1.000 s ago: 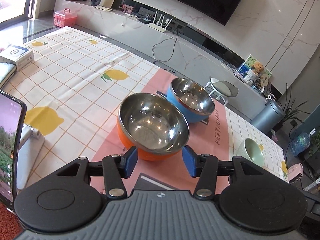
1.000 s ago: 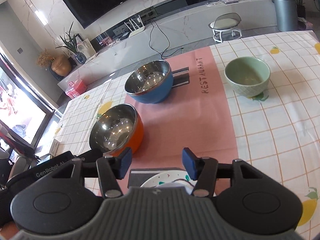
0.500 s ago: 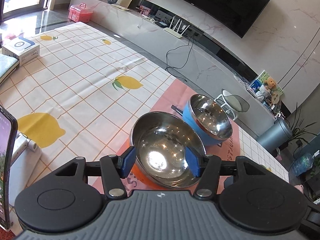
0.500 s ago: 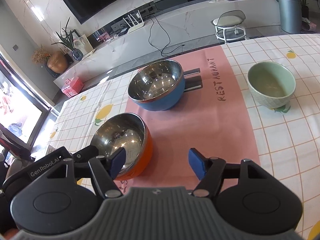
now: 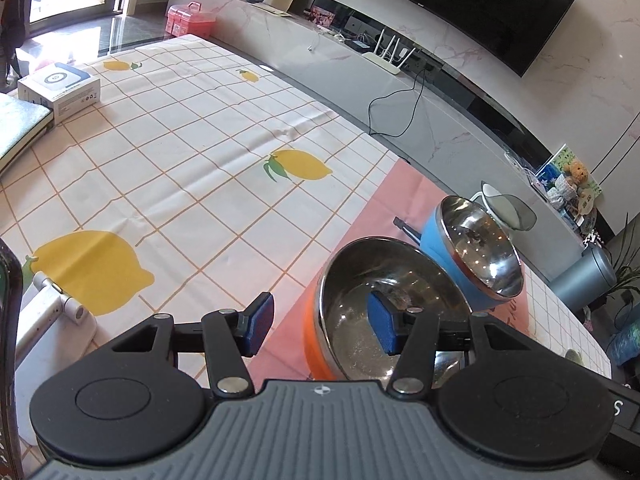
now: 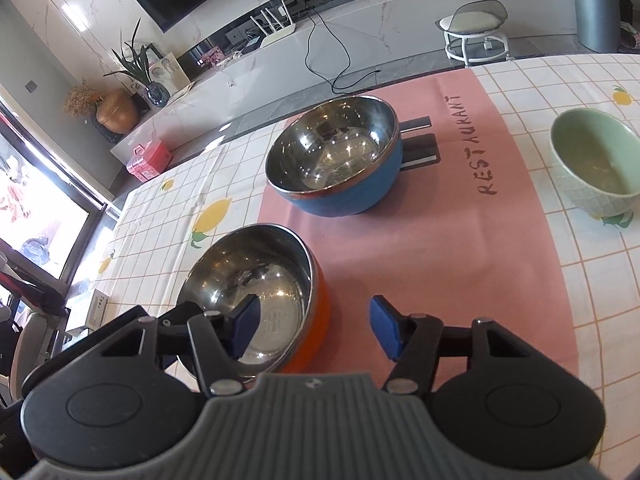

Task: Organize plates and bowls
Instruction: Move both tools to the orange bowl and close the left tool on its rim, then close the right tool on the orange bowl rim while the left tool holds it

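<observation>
An orange bowl with a steel inside (image 5: 360,280) (image 6: 256,272) sits on the pink placemat (image 6: 440,240). A blue steel-lined bowl (image 5: 476,248) (image 6: 336,160) stands behind it. A pale green bowl (image 6: 592,160) is on the tablecloth to the right. My left gripper (image 5: 320,322) is open and straddles the orange bowl's left rim: one pad inside, one outside. My right gripper (image 6: 314,326) is open, its jaws to either side of the orange bowl's right wall.
A lemon-print tablecloth (image 5: 180,160) covers the table. A white box (image 5: 60,86) lies at its far left corner. A phone on a white stand (image 5: 48,320) is at the left. Black chopstick rests (image 6: 420,144) lie behind the blue bowl.
My left gripper has moved left so its jaws now straddle the orange bowl's left rim. My right gripper has come closer to the bowls. Both stay open.
</observation>
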Action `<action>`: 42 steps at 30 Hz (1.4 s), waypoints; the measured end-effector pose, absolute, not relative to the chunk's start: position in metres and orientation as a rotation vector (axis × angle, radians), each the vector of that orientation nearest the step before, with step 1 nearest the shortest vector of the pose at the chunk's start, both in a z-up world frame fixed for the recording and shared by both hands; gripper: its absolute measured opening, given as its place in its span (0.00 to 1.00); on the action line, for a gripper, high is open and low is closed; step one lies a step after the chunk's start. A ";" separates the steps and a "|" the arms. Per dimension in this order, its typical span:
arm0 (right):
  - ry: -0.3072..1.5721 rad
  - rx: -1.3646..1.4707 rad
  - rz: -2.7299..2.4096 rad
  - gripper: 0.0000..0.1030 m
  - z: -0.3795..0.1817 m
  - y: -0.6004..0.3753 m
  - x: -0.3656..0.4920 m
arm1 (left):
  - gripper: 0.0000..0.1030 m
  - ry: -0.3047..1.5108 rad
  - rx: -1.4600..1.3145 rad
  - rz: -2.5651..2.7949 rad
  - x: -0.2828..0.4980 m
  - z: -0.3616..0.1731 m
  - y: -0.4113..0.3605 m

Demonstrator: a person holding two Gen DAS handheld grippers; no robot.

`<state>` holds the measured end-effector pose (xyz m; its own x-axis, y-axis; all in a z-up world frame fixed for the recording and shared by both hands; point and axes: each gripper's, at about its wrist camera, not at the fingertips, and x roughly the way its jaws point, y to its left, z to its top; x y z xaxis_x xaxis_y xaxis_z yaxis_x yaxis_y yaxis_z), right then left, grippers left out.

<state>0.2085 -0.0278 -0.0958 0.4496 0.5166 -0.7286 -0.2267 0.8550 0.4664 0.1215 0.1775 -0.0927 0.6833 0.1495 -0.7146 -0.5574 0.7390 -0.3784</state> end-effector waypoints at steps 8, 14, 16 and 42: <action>1.052 0.330 0.470 0.32 -0.114 -0.018 0.217 | 0.26 0.761 -0.630 0.427 0.126 -0.105 0.180; 1.075 0.386 0.479 0.21 -0.122 -0.019 0.220 | 0.16 0.764 -0.608 0.414 0.129 -0.102 0.174; 1.074 0.382 0.476 0.19 -0.122 -0.018 0.220 | 0.15 0.765 -0.607 0.416 0.129 -0.101 0.174; 0.995 0.440 0.396 0.14 -0.077 -0.129 0.153 | 0.16 0.802 -0.557 0.225 0.084 -0.056 0.076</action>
